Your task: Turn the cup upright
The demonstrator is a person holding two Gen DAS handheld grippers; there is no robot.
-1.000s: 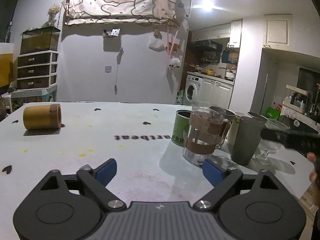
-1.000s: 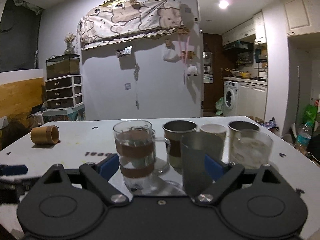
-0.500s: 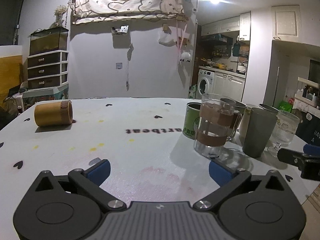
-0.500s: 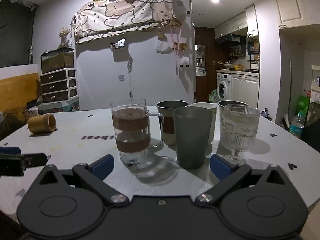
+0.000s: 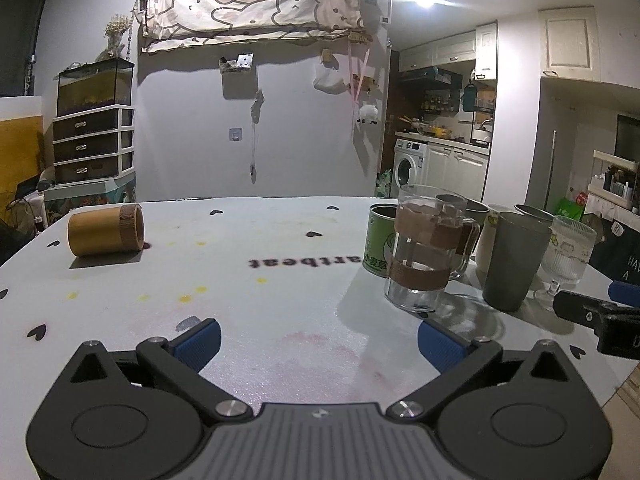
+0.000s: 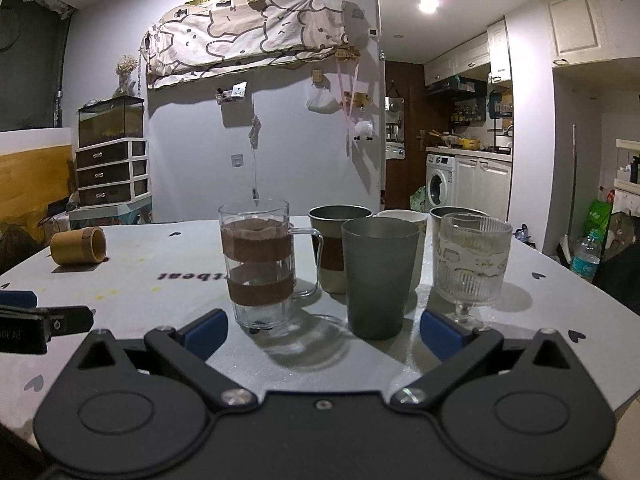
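A tan bamboo cup (image 5: 106,229) lies on its side at the far left of the white table (image 5: 280,280), its mouth facing right; it also shows in the right wrist view (image 6: 78,245). My left gripper (image 5: 318,344) is open and empty above the table's near edge, well short of the cup. My right gripper (image 6: 324,330) is open and empty, just in front of a group of upright cups. Each gripper's finger shows at the edge of the other's view.
Upright at the right stand a glass mug with brown bands (image 6: 260,264), a grey tumbler (image 6: 378,276), a ribbed stemmed glass (image 6: 472,264), a green can (image 5: 380,246), and metal and white cups behind. Drawers and a tank stand beyond the table at left.
Both grippers have drawn back and levelled out. The upright cups now sit farther ahead of the right gripper. The bamboo cup has not moved.
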